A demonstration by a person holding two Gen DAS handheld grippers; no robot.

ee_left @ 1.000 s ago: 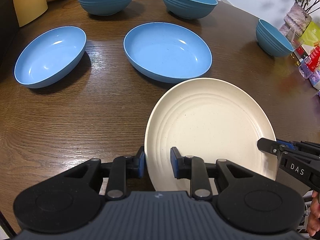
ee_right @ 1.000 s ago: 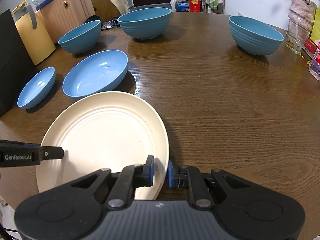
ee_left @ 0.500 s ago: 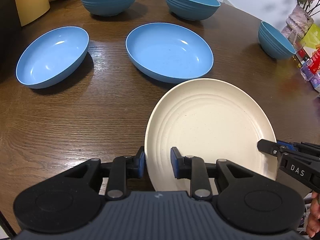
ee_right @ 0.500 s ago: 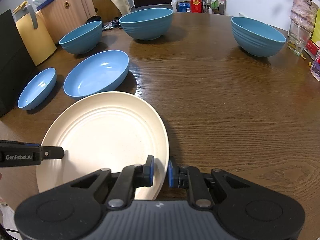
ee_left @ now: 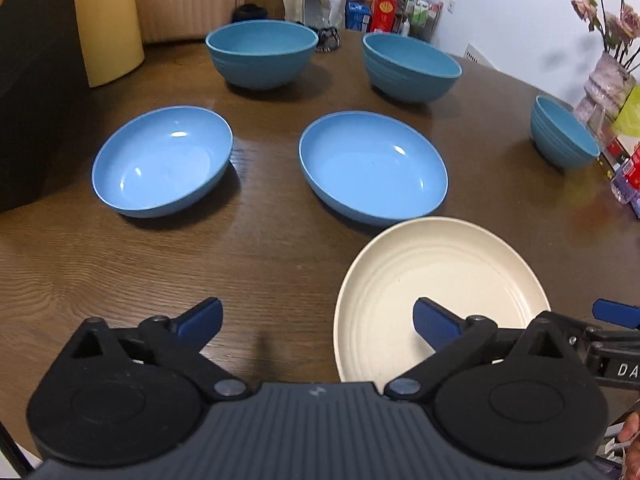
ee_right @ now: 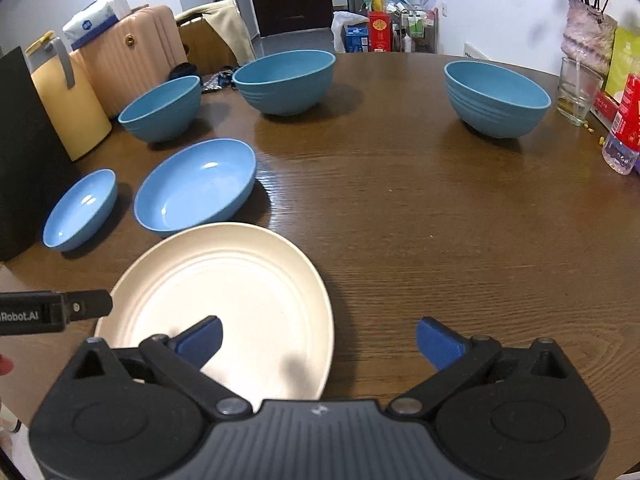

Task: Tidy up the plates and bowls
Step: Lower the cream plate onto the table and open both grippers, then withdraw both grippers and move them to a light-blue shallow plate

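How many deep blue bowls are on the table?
3. One deep blue bowl sits far left by the yellow container, one at the far middle, one far right near the glass. None looks hidden. The two shallow blue dishes are not counted.

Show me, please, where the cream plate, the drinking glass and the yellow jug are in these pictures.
cream plate (ee_right: 224, 288): right wrist view, centre of its ridged face.
drinking glass (ee_right: 578, 92): right wrist view, its clear side wall.
yellow jug (ee_right: 68, 116): right wrist view, middle of its body.
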